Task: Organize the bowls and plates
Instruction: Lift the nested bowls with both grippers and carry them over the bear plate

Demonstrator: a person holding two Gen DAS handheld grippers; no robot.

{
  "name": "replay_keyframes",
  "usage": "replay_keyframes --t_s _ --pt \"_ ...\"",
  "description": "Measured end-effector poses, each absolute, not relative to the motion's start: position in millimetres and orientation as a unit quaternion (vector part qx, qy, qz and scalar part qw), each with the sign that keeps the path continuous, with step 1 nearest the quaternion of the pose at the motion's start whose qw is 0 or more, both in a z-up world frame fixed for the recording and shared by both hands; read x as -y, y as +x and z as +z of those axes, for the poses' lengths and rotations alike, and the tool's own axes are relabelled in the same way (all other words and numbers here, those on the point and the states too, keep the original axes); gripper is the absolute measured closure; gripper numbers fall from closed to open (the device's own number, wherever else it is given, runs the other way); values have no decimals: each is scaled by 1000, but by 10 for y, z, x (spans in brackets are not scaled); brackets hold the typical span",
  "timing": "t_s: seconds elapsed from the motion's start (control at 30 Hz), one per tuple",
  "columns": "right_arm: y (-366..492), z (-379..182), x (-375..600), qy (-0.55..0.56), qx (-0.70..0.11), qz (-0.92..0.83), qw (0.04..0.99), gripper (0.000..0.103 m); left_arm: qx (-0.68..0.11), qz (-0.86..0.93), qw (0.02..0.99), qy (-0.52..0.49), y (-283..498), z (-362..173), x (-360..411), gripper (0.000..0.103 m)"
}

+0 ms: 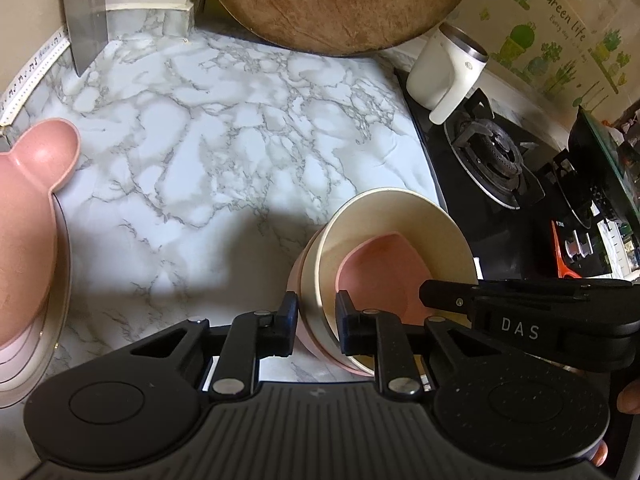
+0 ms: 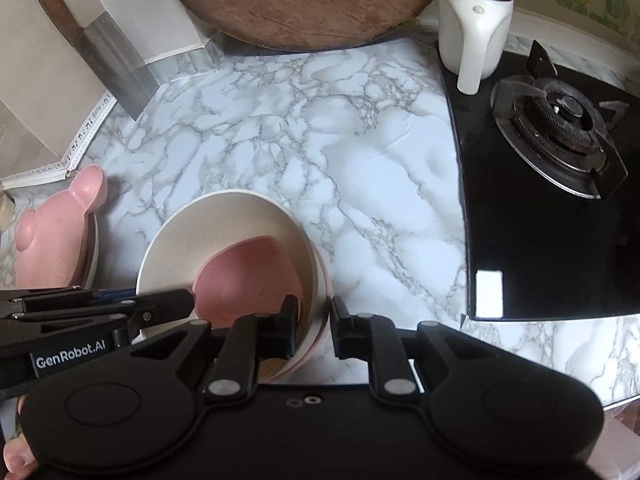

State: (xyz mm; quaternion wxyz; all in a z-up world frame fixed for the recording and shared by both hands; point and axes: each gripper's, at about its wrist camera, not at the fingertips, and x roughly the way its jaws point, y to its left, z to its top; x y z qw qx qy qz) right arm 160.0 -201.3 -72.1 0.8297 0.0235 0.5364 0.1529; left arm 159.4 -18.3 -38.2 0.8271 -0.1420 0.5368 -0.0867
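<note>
My left claw (image 1: 318,326) is clamped across the near-left rim of the stacked round cream bowl (image 1: 396,216), one finger outside the wall, one inside. My right claw (image 2: 314,328) pinches the opposite, right rim of the same stack (image 2: 224,216) the same way. A small pink bowl (image 2: 248,276) sits tilted inside; a pale pink bowl is nested under. The stack sits on the marble-pattern table (image 2: 360,184), directly between both claws, each equally near. The pink bear-eared plate pile (image 2: 60,236) lies to the stack's left, near my left side; likely a two-handed lift that way.
</note>
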Motion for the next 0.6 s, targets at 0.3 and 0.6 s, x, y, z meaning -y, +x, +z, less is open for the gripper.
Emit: replay_keyframes --t_s 0.3,0.6 --pt "1657 -442 1709 -1 -516 179 837 87 -517 -67 840 -148 1555 -124 -39 84" --pt "1723 -184 1122 -34 -493 239 836 87 -490 -16 858 -157 1452 163 -533 84"
